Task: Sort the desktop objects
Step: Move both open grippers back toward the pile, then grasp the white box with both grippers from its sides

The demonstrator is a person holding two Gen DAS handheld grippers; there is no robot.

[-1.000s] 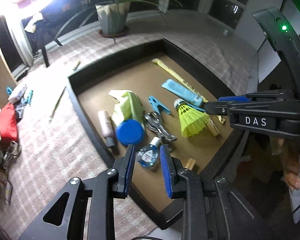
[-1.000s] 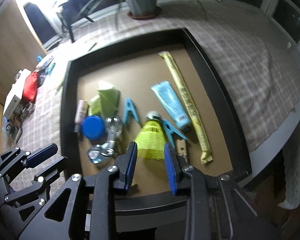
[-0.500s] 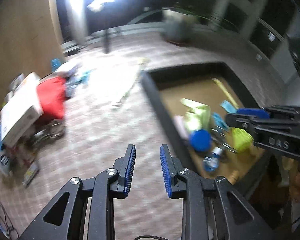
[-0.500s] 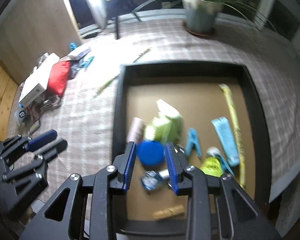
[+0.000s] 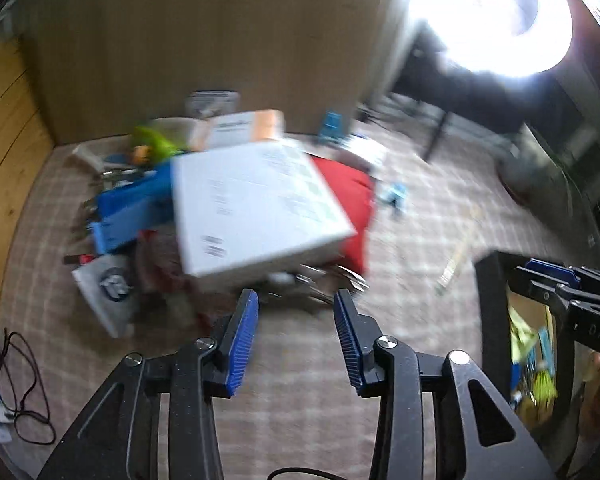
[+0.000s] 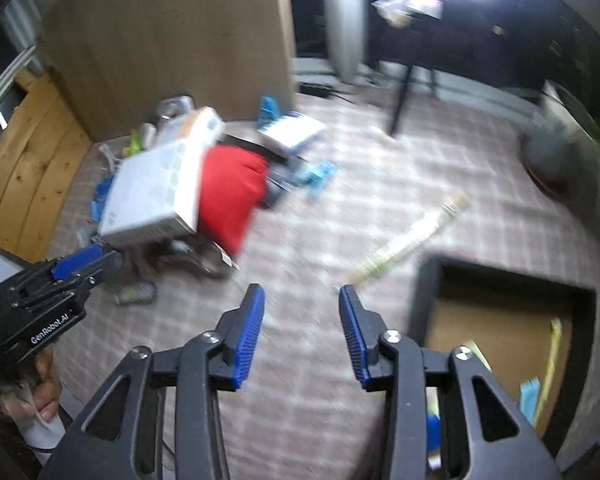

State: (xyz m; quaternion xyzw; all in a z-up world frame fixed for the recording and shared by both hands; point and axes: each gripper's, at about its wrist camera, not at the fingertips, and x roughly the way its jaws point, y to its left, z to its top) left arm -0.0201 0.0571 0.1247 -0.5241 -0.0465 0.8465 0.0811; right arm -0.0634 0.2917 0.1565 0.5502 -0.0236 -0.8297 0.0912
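A blurred heap of desk clutter lies on the checked cloth: a white box [image 5: 252,216] on top of a red pouch [image 5: 350,200], blue packs [image 5: 128,208] and a white sachet [image 5: 108,284]. My left gripper [image 5: 296,316] hovers just in front of the heap, jaws opening, nothing between them. My right gripper [image 6: 302,312] is over bare cloth, jaws opening and empty. The black tray [image 6: 426,292] with sorted items sits at the lower right. The white box [image 6: 156,196] and red pouch [image 6: 228,196] show up left in the right wrist view.
A long pale wrapped stick [image 6: 412,236] lies on the cloth near the tray's corner. Blue clips [image 6: 316,176] lie beyond the pouch. A black cable [image 5: 24,392] trails at the left edge. A wooden panel [image 5: 204,40] stands behind the heap; a plant pot [image 6: 552,156] at right.
Both grippers have swung left, away from the tray and toward the clutter heap. Their jaws stand wider apart than before. The tray has slid to the right edge of both views.
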